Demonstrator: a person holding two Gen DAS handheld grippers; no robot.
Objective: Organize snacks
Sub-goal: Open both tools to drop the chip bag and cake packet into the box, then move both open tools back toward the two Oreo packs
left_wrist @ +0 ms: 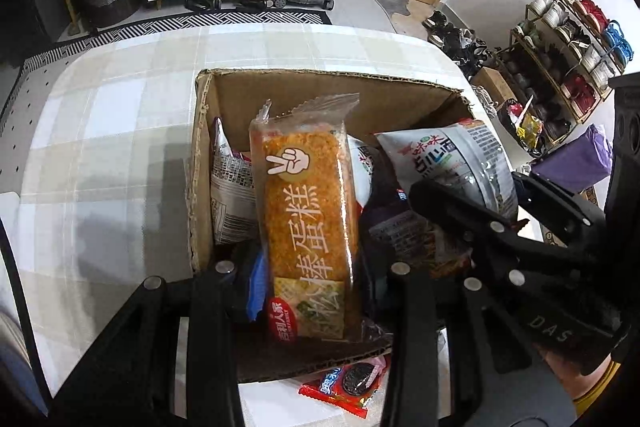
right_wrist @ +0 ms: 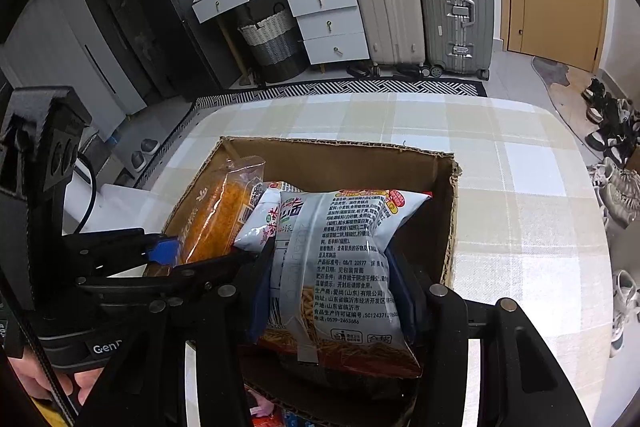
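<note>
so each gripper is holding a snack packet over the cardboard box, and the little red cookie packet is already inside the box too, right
Not quite. The red cookie packet lies outside the cardboard box, on the table just in front of its near wall, as the left wrist view shows. The rest holds: the left gripper and right gripper each hold a packet over it.

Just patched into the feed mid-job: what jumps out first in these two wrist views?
An open cardboard box sits on the checked tablecloth, already holding snack bags. The left tongs grip an orange cake pack upright over the box's left side. The right tongs pinch a white noodle-snack bag beside it. A red cookie packet lies outside the near wall.
</note>
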